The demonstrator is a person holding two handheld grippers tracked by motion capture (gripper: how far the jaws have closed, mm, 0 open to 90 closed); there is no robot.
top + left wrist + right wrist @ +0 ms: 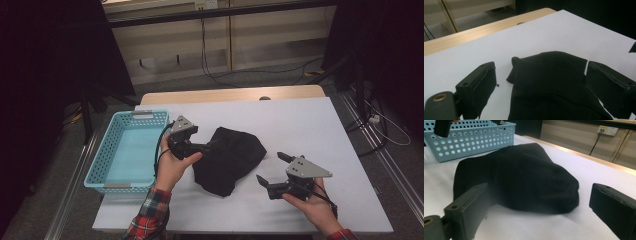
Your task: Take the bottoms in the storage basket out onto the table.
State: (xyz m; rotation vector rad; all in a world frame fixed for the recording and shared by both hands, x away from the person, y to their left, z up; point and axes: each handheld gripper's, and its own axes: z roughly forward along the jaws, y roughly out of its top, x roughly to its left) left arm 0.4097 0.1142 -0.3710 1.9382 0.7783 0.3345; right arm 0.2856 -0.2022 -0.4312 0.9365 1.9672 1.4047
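Now, cloth: a black cloth [229, 159] lies bunched on the white table [310, 125], just right of the blue basket [127, 150].
Left gripper [210, 145]: jaws wide apart at the cloth's left edge, not squeezing it.
Right gripper [272, 170]: jaws wide apart, holding nothing, near the cloth's right side.

The high view looks down from above; both gripper views sit low, sharing the black cloth [229, 159].
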